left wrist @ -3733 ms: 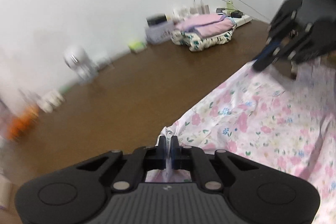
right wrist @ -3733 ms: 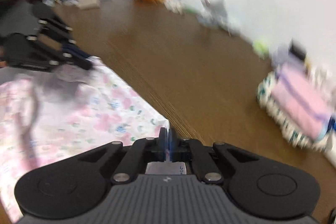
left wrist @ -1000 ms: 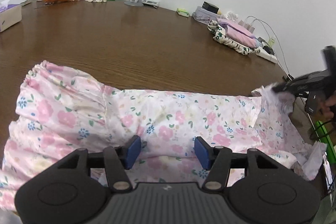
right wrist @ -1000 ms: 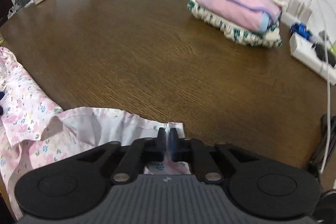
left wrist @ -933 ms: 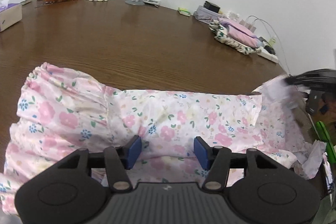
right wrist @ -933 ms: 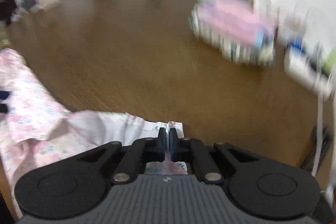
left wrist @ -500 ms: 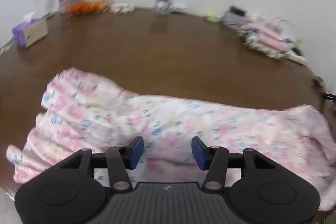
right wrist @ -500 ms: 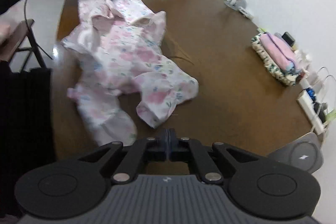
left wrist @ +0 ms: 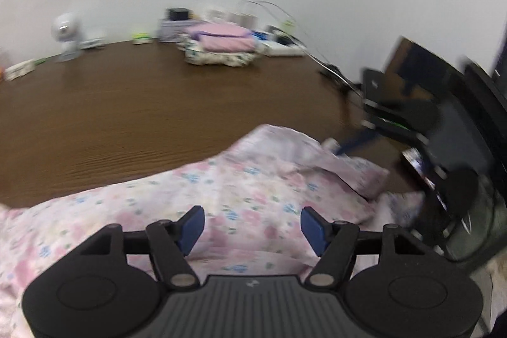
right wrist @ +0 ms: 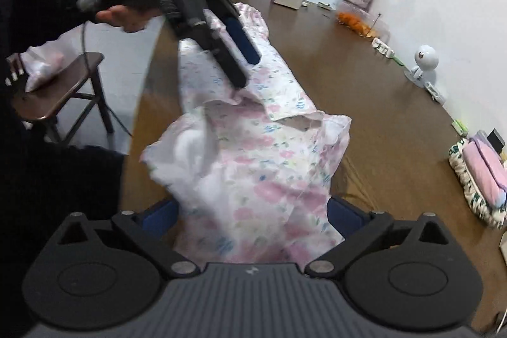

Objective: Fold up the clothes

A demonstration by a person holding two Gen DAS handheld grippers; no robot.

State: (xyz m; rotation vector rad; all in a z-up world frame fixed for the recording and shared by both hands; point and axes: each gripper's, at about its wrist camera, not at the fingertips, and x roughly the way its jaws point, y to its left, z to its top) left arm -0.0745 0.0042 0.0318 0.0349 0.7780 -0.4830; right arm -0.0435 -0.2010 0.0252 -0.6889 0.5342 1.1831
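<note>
The floral garment (right wrist: 253, 148) looks thin, light and limp, so it will likely sag and slide unless pinched at a hem or corner. It lies bunched along the near edge of the wooden table (right wrist: 364, 103). The right gripper (right wrist: 250, 213), jaws just sprung wide, straddles its near end without gripping. The left gripper (left wrist: 252, 225), jaws just spreading, hovers over the cloth.

Pink floral garment (right wrist: 253, 167), dark brown table (left wrist: 126, 103), blue gripper pads (left wrist: 190, 224)
</note>
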